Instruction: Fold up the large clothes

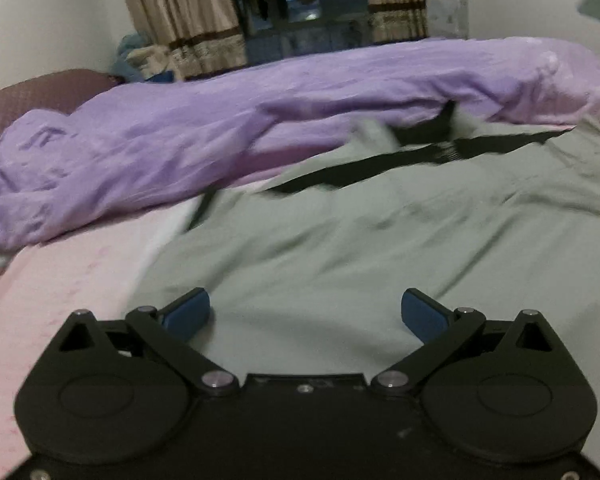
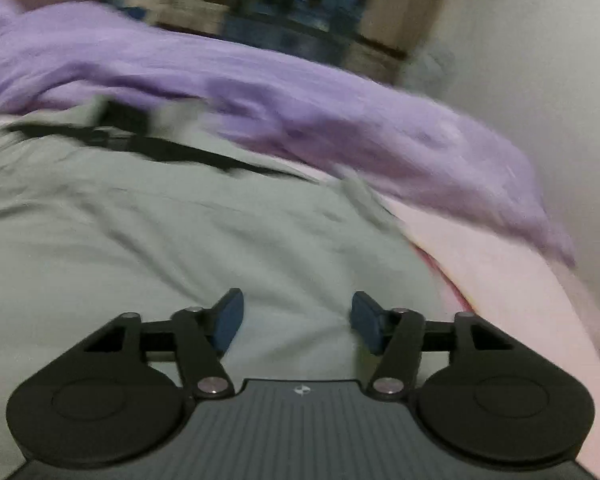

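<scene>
Large sage-green cloth garment with black lining (image 1: 380, 248) spread on pink-sheeted bed (image 1: 60, 280), beside rumpled purple blanket (image 1: 180, 132). Left gripper (image 1: 306, 314) and right gripper (image 2: 298, 316) above it, jaws released, grasping nothing.

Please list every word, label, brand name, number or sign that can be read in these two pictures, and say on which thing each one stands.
No readable text in either view.
Small round emblem on the ribbed grey body of the right gripper: a symbol only, no letters.
Faint raised marks on the black body of the left gripper: too small and dark to read.
Sage-green garment with black trim, purple crumpled blanket, pink bed sheet: no print visible.
</scene>
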Motion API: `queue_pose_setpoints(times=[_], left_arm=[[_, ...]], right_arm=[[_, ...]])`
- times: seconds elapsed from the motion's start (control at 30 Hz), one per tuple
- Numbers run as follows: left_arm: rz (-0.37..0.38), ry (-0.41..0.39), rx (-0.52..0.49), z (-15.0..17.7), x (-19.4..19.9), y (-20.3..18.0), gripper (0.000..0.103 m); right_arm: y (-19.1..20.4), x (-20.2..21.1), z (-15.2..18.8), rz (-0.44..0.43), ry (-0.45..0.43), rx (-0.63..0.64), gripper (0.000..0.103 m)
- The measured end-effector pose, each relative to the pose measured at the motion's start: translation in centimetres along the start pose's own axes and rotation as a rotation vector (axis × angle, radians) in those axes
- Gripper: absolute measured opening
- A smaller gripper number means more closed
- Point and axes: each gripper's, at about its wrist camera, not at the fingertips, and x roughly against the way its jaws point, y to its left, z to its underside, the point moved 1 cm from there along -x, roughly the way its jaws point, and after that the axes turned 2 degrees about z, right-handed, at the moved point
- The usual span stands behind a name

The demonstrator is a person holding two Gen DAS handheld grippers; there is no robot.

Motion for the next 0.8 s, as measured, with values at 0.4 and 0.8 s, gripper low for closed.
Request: queue_pose_setpoints(times=[0.4, 0.8], left_arm=[[0.136, 0.204, 0.340, 2.5, 2.4, 9.1, 0.103], [0.106, 0.190, 0.226, 3.3, 5.0, 7.2, 0.011]], right_arm=[[-5.7, 3.2, 3.1, -0.063, 0.019, -0.111, 0.077], [-10.5, 3.5, 6.0, -0.309, 0.093, -0.328, 0.010]])
